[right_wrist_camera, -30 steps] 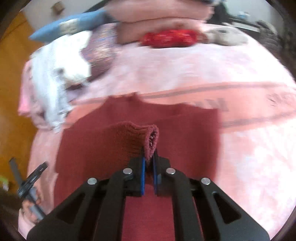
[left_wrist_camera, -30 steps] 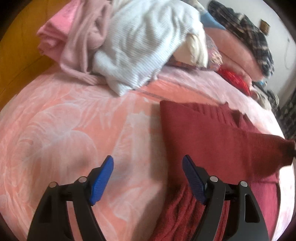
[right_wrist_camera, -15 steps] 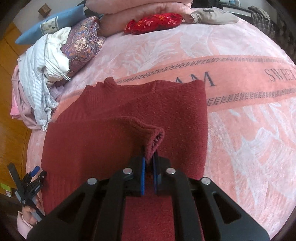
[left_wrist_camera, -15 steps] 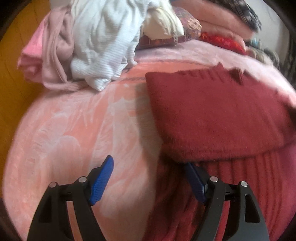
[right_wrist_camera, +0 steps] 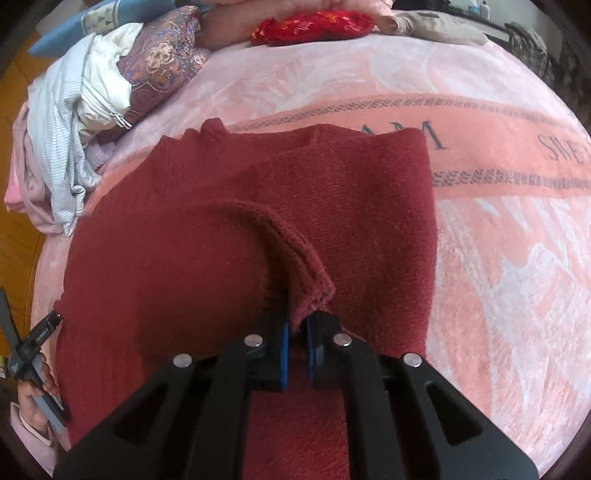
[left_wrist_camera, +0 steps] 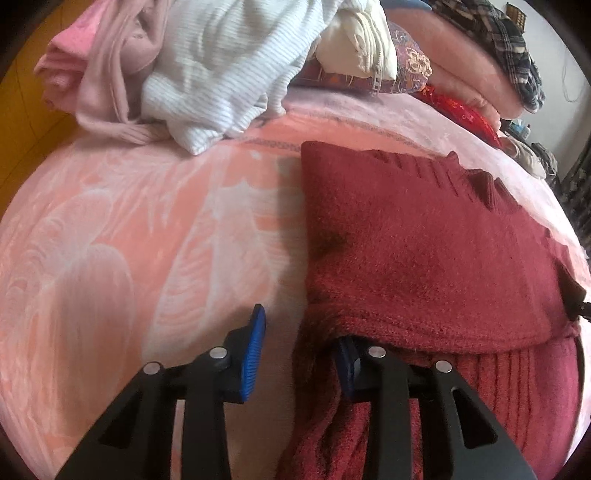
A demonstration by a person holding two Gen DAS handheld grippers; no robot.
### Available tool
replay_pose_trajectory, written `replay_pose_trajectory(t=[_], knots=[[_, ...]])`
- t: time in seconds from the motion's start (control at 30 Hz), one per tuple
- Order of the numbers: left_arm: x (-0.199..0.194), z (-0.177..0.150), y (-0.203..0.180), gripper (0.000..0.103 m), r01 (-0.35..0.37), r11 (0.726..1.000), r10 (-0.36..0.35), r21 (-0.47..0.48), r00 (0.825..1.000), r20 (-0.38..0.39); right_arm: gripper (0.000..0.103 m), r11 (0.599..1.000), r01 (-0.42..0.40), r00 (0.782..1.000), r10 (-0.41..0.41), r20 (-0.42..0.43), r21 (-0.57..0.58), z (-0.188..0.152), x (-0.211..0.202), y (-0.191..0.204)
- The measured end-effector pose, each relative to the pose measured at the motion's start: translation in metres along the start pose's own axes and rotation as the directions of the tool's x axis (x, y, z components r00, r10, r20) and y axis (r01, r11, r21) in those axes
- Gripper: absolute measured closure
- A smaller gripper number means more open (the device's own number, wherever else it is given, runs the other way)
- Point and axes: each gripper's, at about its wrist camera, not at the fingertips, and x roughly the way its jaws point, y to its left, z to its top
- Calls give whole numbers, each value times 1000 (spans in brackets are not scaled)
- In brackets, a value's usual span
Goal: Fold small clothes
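A dark red knitted sweater lies partly folded on the pink blanket. My left gripper is at its near left edge and its jaws are closing. The right pad is tucked under the folded layer. The left pad stands clear over the blanket, so the sweater's edge lies between the pads without being pinched. My right gripper is shut on a ribbed fold of the sweater and holds it low over the body. At the far left of the right wrist view, the left gripper shows in a person's hand.
A heap of clothes lies at the back left: a white ribbed garment, a pink one and a cream zipped one. Pillows and a red embroidered cushion line the far edge. Wooden floor lies beyond the bed's left side.
The left jaws have narrowed and the gripper has sunk to the sweater's left edge, its right pad now under the fold. The right gripper has come down with the held fold.
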Motion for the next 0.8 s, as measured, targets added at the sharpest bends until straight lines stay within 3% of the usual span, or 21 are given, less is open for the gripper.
replay_pose_trajectory(t=[0.1,0.17,0.23,0.43,0.5,0.57,0.6,0.7,0.73,0.8], knots=[[-4,-1,-4,57,-14,1000,14,14,1000,-2,84,999,-46,999,46,-1,15,0,-15,-2],[-12,-4,-3,42,-2,1000,2,4,1000,-16,82,1000,-27,1000,27,13,0,-2,-29,-1],[-24,-9,-3,35,6,1000,-6,-1,1000,-15,81,999,-44,998,44,40,7,-5,-42,-2],[-54,-9,-21,35,42,999,-43,12,995,90,81,993,-115,992,115,61,4,-10,-47,-2],[-53,-5,-28,33,33,999,-37,35,992,117,81,995,-95,995,93,45,33,-7,-35,-8],[-41,-1,-36,33,3,999,-8,50,995,99,81,994,-77,997,76,19,71,-6,-19,-20],[-30,-1,-37,33,-5,999,1,52,997,71,88,993,-62,998,62,5,98,-7,-10,-27],[-5,-6,-34,32,-14,1000,14,27,1000,0,93,987,-98,995,97,9,127,-10,-7,-36],[-3,-7,-30,32,8,1000,-8,-7,1000,1,92,983,-121,993,120,17,138,-11,-13,-37],[-11,-8,-22,32,52,997,-53,-62,999,-8,79,978,-160,987,158,27,132,-16,-31,-35]])
